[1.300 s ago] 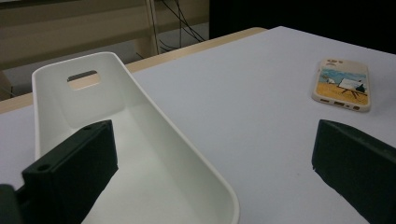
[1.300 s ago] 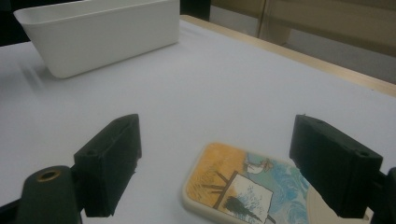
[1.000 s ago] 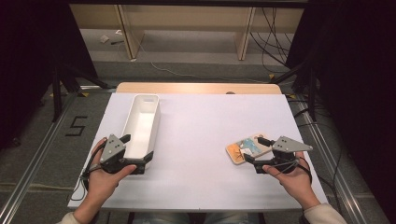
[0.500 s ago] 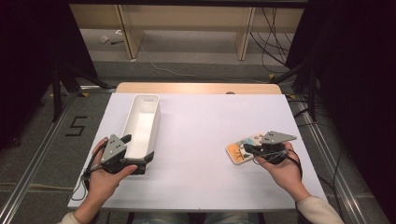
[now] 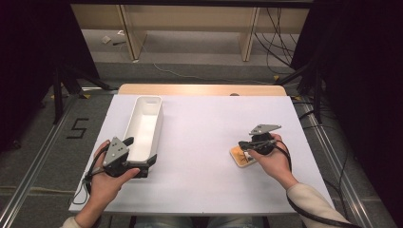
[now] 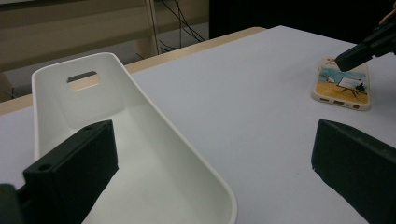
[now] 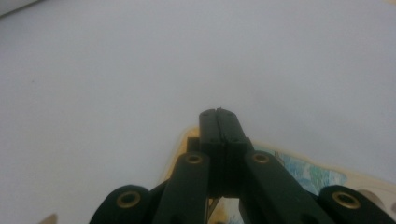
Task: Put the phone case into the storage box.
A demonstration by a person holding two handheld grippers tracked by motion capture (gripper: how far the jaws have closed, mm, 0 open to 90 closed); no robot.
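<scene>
Left gripper sits at the near end of the white tray, jaws spread wide astride its near wall, gripping nothing. Right gripper, jaws pressed together and empty, tip resting on the phone case lying flat on the table, right of centre. Step looks like pushing or sliding the case with shut jaws. Next probably calls for nudging it left toward the tray, or opening to pinch an edge.
</scene>
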